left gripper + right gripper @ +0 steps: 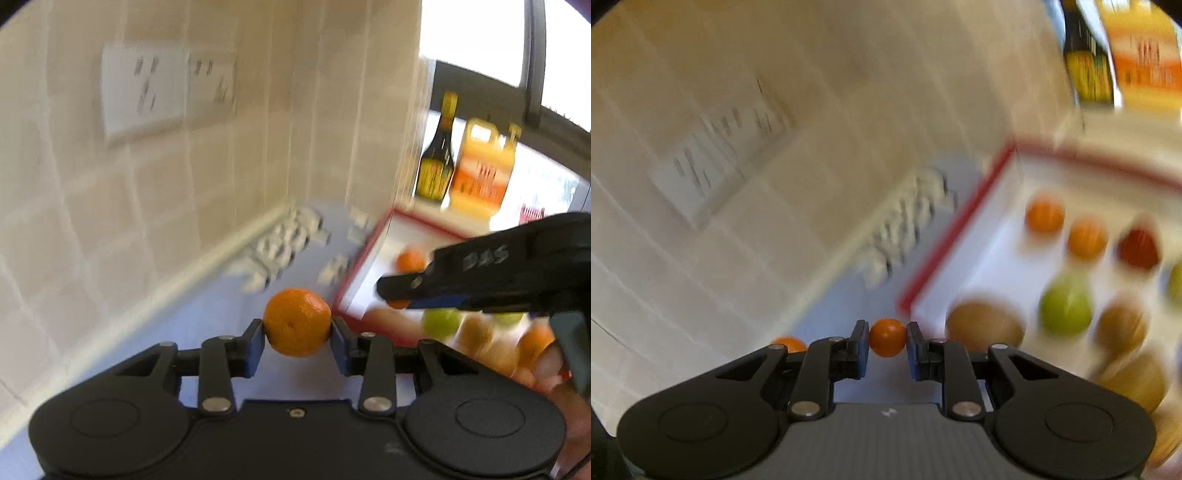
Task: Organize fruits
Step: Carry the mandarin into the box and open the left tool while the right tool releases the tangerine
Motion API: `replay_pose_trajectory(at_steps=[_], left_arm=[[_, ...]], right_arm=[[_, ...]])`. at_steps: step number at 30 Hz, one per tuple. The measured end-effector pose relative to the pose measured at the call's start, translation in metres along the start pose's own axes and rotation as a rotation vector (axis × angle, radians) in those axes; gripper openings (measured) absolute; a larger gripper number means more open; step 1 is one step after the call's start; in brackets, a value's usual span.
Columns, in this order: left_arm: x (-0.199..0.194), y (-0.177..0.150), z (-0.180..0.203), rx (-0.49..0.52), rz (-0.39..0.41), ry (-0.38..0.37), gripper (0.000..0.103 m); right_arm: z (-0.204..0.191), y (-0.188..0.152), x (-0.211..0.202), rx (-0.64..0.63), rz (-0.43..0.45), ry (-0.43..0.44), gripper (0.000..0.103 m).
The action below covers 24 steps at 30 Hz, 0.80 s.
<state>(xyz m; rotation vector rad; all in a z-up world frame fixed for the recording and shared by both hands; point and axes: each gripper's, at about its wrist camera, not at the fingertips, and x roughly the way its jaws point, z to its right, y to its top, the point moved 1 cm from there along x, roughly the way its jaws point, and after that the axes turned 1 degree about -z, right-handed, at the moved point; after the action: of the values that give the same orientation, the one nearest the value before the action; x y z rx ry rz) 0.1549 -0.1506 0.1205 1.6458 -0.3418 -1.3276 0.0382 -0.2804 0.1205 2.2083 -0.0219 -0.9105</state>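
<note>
The mandarin (297, 322) sits clamped between the two fingers of the left gripper (297, 330), held at its widest girth and lifted clear of the tabletop (207, 317). The small orange fruit (887, 337) is pinched between the fingers of the right gripper (887, 341), jaws narrow around it. Both views are motion-blurred.

Step in hand, as judged: carry each fruit to the tray (955, 225) and set it among like fruit.

1. Keep the grip steady; round fruit will roll out if the fingers loosen in transit.
2. Clear the tray's red rim before lowering.
3. Aim for a bare patch of tray near the oranges (1045, 216) at the far side, apart from the green fruit (1065, 306) and the brown fruit (984, 326).
4. Lower until the fruit rests on the tray, then part the fingers slowly.

The tray lies ahead and to the right of both grippers. In the left view the right gripper (397, 295) is above the tray's near edge. A wall socket (166, 88), a dark bottle (437, 155) and an orange jug (482, 170) stand beyond.
</note>
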Motion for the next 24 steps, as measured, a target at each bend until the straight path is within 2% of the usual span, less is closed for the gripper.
replay_pose_trajectory(at_steps=[4,7,9,12,16,19,24], left_arm=[[-0.004,0.044,0.032,0.005,0.058,-0.022,0.046],[0.015,0.071,0.058,-0.015,0.058,-0.052,0.046],[0.035,0.081,0.077,-0.018,0.037,-0.081,0.046],[0.072,0.083,0.105,-0.012,-0.032,-0.128,0.046],[0.117,0.075,0.127,0.003,-0.122,-0.136,0.046],[0.148,0.064,0.129,-0.004,-0.196,-0.150,0.046],[0.177,0.050,0.131,0.008,-0.262,-0.152,0.046]], right_arm=[[0.023,0.055,-0.049,-0.032,0.157,0.010,0.023],[0.055,0.090,-0.071,-0.009,0.195,0.003,0.023],[0.080,0.102,-0.079,0.006,0.198,-0.033,0.023],[0.120,0.103,-0.081,0.051,0.169,-0.078,0.023],[0.158,0.091,-0.068,0.102,0.081,-0.102,0.023],[0.167,0.079,-0.050,0.093,0.022,-0.108,0.023],[0.166,0.062,-0.020,0.042,-0.085,-0.103,0.023]])
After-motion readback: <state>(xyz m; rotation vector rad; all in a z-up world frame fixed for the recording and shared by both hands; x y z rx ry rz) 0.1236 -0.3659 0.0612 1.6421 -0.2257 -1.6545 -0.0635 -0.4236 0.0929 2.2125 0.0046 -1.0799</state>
